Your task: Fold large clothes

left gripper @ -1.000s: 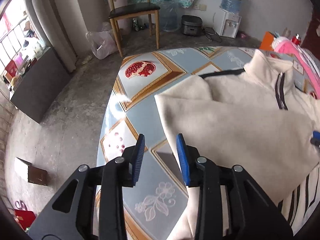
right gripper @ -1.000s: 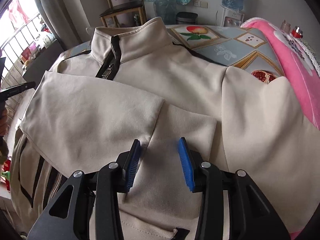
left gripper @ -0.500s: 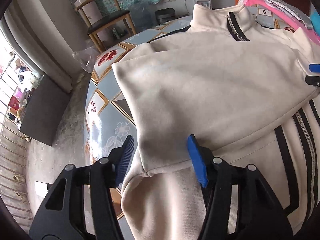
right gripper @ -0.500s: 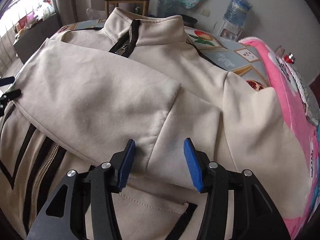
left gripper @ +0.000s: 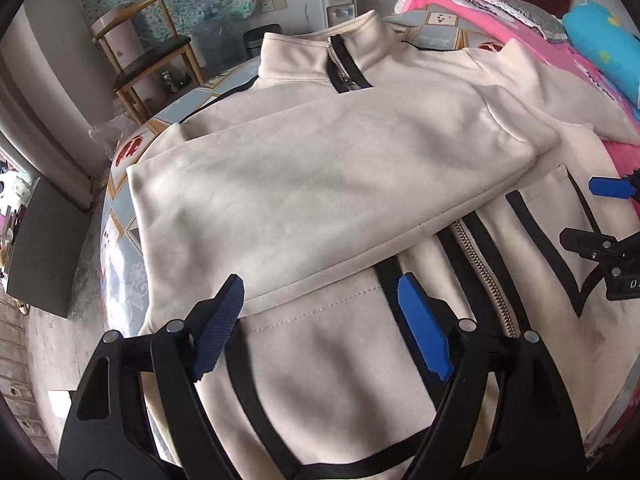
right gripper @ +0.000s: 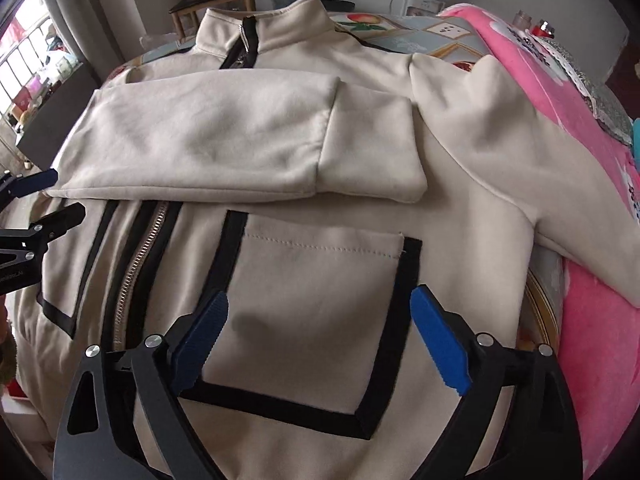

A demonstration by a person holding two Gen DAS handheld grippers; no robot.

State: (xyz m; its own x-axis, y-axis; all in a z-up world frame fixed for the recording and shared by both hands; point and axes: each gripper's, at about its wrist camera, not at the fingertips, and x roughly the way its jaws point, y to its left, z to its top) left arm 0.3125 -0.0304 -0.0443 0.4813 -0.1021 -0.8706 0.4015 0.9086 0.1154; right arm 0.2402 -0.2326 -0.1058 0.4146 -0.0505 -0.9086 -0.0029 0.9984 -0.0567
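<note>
A cream zip-up jacket (left gripper: pixel 320 184) with black trim lies front-up on the patterned table (left gripper: pixel 120 216). One sleeve (right gripper: pixel 224 140) is folded across its chest. My left gripper (left gripper: pixel 320 320) hovers over the jacket's lower left front, jaws opening, nothing between them. My right gripper (right gripper: pixel 320 340) hangs over the black-edged pocket (right gripper: pixel 320 280), jaws opening wide, nothing pinched. The jacket's other sleeve (right gripper: pixel 500 152) lies spread out to the right over the pink blanket (right gripper: pixel 592 320). The right gripper (left gripper: pixel 600 216) also shows at the right edge of the left wrist view, and the left gripper (right gripper: pixel 28 208) at the left edge of the right wrist view.
A pink blanket (left gripper: pixel 520 12) and a blue cushion (left gripper: pixel 600 48) lie along the table's right side. Behind the table stand a wooden chair (left gripper: pixel 152 64) and a water dispenser (left gripper: pixel 332 4). A dark cabinet (left gripper: pixel 44 248) sits on the floor at the left.
Both grippers pulled back toward the jacket's hem and opened wider. The left one swung from the table edge to over the jacket. The sleeve now lies flat across the chest.
</note>
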